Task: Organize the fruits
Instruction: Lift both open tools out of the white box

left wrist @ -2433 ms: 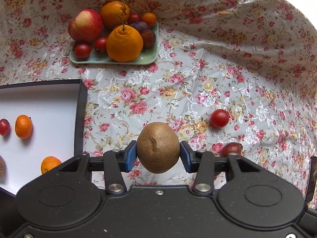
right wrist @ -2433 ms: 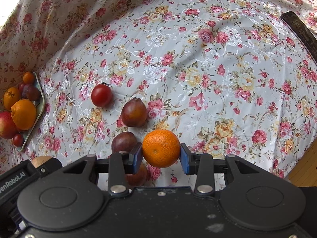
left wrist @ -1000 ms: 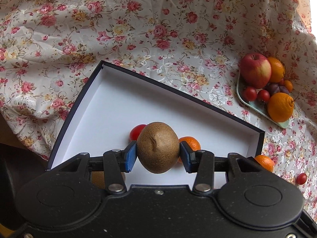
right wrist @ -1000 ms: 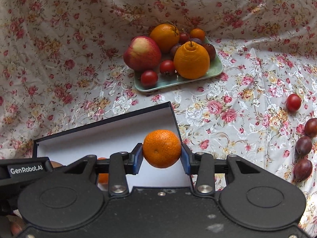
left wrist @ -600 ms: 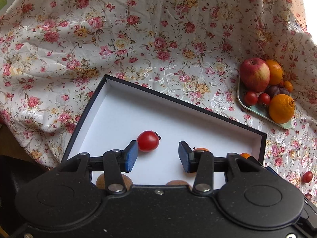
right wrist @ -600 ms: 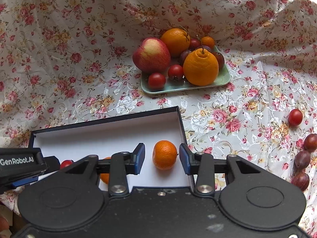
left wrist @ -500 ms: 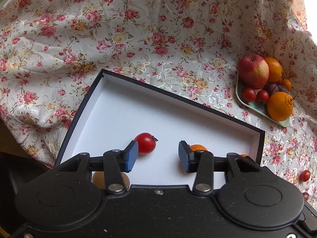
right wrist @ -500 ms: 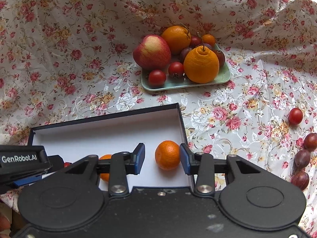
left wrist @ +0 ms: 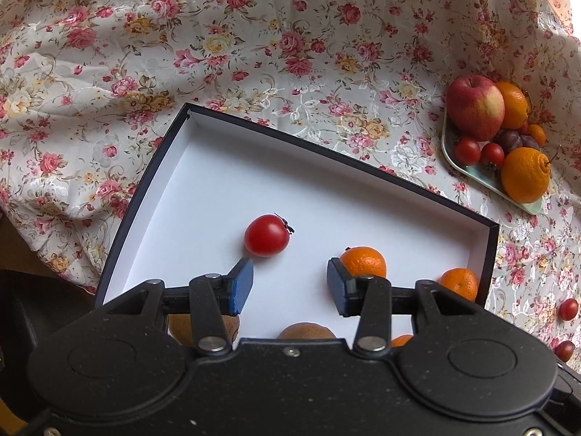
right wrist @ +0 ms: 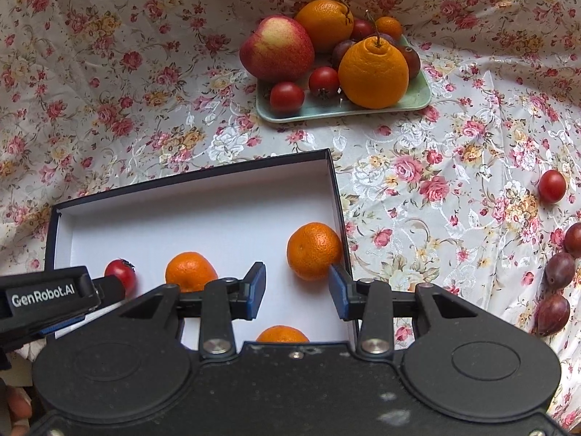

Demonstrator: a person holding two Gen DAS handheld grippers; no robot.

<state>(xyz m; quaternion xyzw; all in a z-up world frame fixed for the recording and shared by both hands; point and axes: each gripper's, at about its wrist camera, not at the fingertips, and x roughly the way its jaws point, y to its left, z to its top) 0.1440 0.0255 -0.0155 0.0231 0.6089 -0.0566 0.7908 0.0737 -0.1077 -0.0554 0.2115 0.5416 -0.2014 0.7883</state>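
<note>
My left gripper (left wrist: 289,285) hangs over the box (left wrist: 145,196) with its blue pads apart, and nothing is between them. Just beyond the left pad a tomato (left wrist: 267,235) lies on the white floor of the box. Beside the right pad there is a mandarin (left wrist: 364,262), and a second mandarin (left wrist: 458,283) sits against the right wall. Close under the gripper body I see two brown kiwis, one (left wrist: 307,330) in the middle and one (left wrist: 178,328) at the left, both partly hidden.

My right gripper (right wrist: 297,288) is also wide open and empty, above the right end of the box (right wrist: 336,196). A mandarin (right wrist: 314,250) lies just in front of the right pad, close to the dark wall. Another mandarin (right wrist: 190,271) is further left, and a third one (right wrist: 282,335) shows only its top behind the gripper body. The tomato (right wrist: 121,271) is at the far left, half covered by the other gripper.

Outside the box, on the flowered cloth (right wrist: 109,72), a green tray (right wrist: 423,96) holds an apple (right wrist: 276,48), two big oranges, small tomatoes and plums. At the right, apart from the box, a loose tomato (right wrist: 552,186) and three plums (right wrist: 561,270) lie on the cloth. Nothing stands between the grippers and these fruits, only the wall of the box.
</note>
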